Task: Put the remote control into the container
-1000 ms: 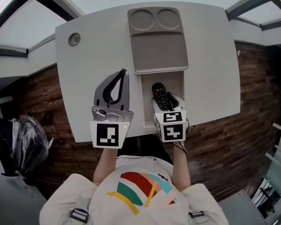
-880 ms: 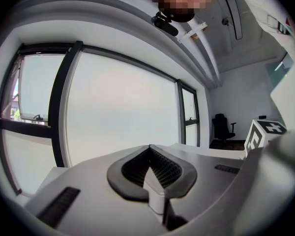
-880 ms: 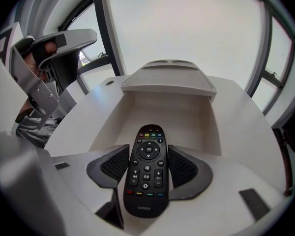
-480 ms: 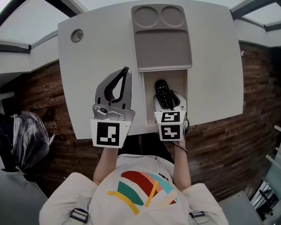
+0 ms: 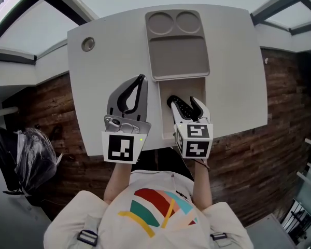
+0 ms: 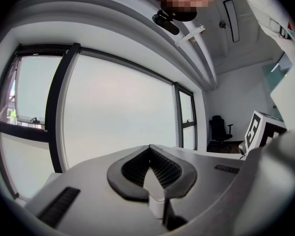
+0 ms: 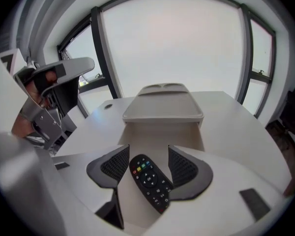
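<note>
The black remote control [image 5: 178, 107] lies slanted inside the white open container [image 5: 199, 87] sunk into the table. My right gripper [image 5: 184, 104] stands open around it, one finger on each side. In the right gripper view the remote control [image 7: 150, 181] rests between the ribbed pads [image 7: 115, 163] of the right gripper [image 7: 147, 156]; the left pad is close to it and the right pad stands apart. My left gripper [image 5: 139, 82] is shut with nothing in it, resting on the table left of the container. In its own view the left gripper [image 6: 150, 150] shows tips pressed together.
A grey sliding lid [image 5: 177, 43] with two round recesses covers the far part of the container. A round cable hole [image 5: 87, 44] sits at the table's [image 5: 109, 56] far left. A black chair [image 5: 26, 154] stands on the wooden floor at left.
My right gripper has opened and let go of the remote, which now lies slanted in the container. The left gripper has stayed put.
</note>
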{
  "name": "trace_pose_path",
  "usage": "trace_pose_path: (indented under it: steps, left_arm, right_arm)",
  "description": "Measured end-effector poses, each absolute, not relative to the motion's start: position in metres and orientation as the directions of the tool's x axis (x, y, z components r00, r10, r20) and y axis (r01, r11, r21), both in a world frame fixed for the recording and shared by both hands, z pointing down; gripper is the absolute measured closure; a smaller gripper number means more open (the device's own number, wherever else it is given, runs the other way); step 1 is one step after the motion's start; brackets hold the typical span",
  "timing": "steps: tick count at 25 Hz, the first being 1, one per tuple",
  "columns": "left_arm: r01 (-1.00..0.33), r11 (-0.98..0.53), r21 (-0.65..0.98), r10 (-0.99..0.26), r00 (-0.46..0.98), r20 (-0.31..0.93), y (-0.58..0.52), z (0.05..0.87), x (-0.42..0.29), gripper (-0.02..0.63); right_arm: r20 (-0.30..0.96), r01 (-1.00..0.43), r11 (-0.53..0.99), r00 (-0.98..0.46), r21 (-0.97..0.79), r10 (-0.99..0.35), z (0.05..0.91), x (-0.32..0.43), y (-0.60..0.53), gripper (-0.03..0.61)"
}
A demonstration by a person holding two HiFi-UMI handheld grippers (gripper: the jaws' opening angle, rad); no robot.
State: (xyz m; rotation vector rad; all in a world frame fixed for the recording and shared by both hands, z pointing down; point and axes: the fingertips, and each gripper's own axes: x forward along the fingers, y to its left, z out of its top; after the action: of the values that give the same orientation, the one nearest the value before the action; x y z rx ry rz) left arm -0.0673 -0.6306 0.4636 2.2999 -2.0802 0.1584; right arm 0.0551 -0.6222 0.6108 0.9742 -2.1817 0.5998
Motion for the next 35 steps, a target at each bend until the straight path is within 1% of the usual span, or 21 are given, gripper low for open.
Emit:
trace_pose_path:
  steps: [3,4,6,7,11,14,22,25,35]
  left_arm:
    - [-0.992,-0.112,-0.050,-0.992,0.109,0.058,-0.633,0.443,-0.067,0.606]
    - [-0.992,-0.115,-0.058,-0.993,0.113,0.041,-0.633,0.433,-0.066,0.606]
    - [-0.990,-0.120,-0.074,-0.993,0.120,0.001,-0.636,0.412,-0.065,0.606]
    - [-0.989,-0.121,-0.081,-0.992,0.123,-0.021,-0.637,0.401,-0.064,0.606]
    - [-0.985,-0.135,-0.107,-0.982,0.148,-0.115,-0.645,0.358,-0.058,0.606]
    - [-0.976,-0.167,-0.143,-0.971,0.188,-0.148,-0.653,0.333,-0.048,0.606]
    - [-0.971,-0.172,-0.167,-0.947,0.210,-0.245,-0.641,0.280,-0.035,0.606]
    - [-0.972,-0.165,-0.168,-0.943,0.206,-0.261,-0.632,0.274,-0.036,0.606]
    - [-0.973,-0.147,-0.175,-0.953,0.187,-0.239,-0.622,0.274,-0.044,0.606]
  right_arm:
    - [0.666,-0.769,0.615,-0.552,-0.174,-0.502,0.577,0.052,-0.629,0.329]
    - [0.642,-0.777,0.606,-0.554,-0.171,-0.530,0.563,0.054,-0.634,0.378]
    - [0.584,-0.809,0.572,-0.530,-0.133,-0.614,0.532,0.061,-0.647,0.526]
    - [0.554,-0.822,0.558,-0.519,-0.115,-0.651,0.516,0.065,-0.653,0.577]
    - [0.429,-0.841,0.531,-0.520,-0.105,-0.739,0.458,0.075,-0.671,0.578]
    - [0.335,-0.849,0.521,-0.517,-0.085,-0.788,0.417,0.081,-0.679,0.578]
    - [0.143,-0.843,0.535,-0.536,-0.048,-0.832,0.336,0.091,-0.665,0.578]
    - [0.119,-0.834,0.550,-0.551,-0.045,-0.826,0.327,0.089,-0.657,0.578]
    - [0.116,-0.819,0.573,-0.571,-0.023,-0.812,0.323,0.081,-0.649,0.578]
